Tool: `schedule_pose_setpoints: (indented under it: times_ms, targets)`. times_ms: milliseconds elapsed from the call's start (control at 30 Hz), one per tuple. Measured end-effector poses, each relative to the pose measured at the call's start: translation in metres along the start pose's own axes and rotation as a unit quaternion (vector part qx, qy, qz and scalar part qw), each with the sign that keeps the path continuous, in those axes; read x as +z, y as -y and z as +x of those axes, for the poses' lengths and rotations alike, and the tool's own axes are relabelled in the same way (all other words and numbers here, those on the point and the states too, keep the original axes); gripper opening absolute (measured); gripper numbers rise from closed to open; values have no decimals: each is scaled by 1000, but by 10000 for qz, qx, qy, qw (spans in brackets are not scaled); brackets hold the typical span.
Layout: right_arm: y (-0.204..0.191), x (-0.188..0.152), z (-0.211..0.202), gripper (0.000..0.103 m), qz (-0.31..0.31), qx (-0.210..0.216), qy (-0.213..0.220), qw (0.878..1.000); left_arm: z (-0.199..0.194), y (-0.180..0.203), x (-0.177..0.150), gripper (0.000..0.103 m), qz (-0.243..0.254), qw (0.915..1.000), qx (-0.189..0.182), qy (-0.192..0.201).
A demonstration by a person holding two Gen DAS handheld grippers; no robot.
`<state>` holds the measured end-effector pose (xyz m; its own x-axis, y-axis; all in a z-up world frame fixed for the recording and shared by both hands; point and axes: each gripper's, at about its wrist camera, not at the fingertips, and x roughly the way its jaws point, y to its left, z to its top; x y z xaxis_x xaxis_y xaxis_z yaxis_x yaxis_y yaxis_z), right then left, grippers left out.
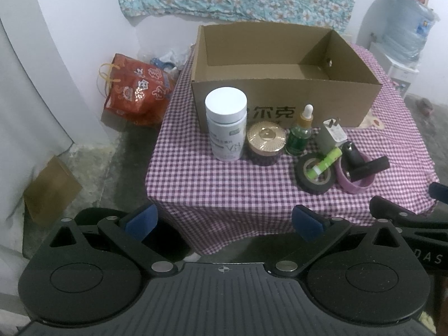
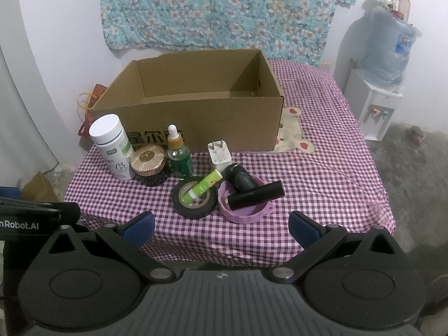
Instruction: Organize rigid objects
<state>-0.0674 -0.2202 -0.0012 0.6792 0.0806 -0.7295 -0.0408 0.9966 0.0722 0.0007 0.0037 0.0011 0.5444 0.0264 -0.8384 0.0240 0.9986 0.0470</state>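
Right wrist view: both grippers, right gripper (image 2: 221, 228) and left gripper (image 1: 224, 221), hover fingers apart and empty near the row of items awaiting the open brown cardboard box (image 2: 196, 123) beyond.

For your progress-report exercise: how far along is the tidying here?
Done: nothing; the cardboard box looks empty. In hand: nothing; left gripper and right gripper are open, short of the table. Left: white bottle, dropper bottle, black tape roll and the rest.
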Motion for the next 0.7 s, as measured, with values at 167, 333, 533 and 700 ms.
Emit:
schedule_pose_setpoints:
  times_ms: [167,333,533,700]
  targets:
    - [0,1,-1,103,-2,-1,8,10000,0,2,0,103,13,10000,24,-7]
    - [0,1,-2,103,9,0,4,10000,-1,3,0,103,20,10000,50,0]
    - [0,0,-2,103,12,4,2,10000,0,3,0,103,20,10000,54,-1]
    - [0,0,-2,103,10,7,3,10000,0,3,0,103,22,10000,58,1]
